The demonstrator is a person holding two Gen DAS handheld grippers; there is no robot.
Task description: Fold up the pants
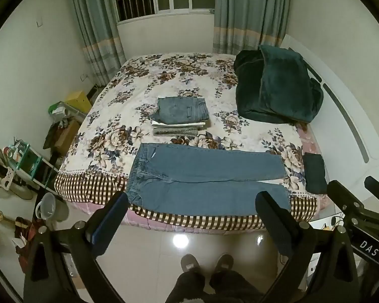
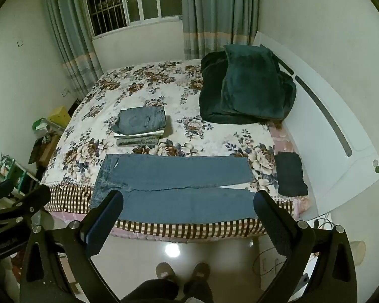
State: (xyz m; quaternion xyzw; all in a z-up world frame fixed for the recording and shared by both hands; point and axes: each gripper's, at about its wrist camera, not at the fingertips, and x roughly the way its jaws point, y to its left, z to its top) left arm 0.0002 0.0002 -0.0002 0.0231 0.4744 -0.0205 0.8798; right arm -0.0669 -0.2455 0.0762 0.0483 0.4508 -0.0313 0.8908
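Hovering apart and empty, the left tool and right tool are hanging over the floor; the blue jeans are lying flat just ahead on the bed, folded stack beyond

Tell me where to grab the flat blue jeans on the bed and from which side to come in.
Take the blue jeans along the near leg, which lies by the bed's front edge: left gripper near the waistband, right gripper near the hem. Come from the front, where both open grippers hang. The legs lie flat and side by side, so lifting the near edge should probably fold it over the far leg.
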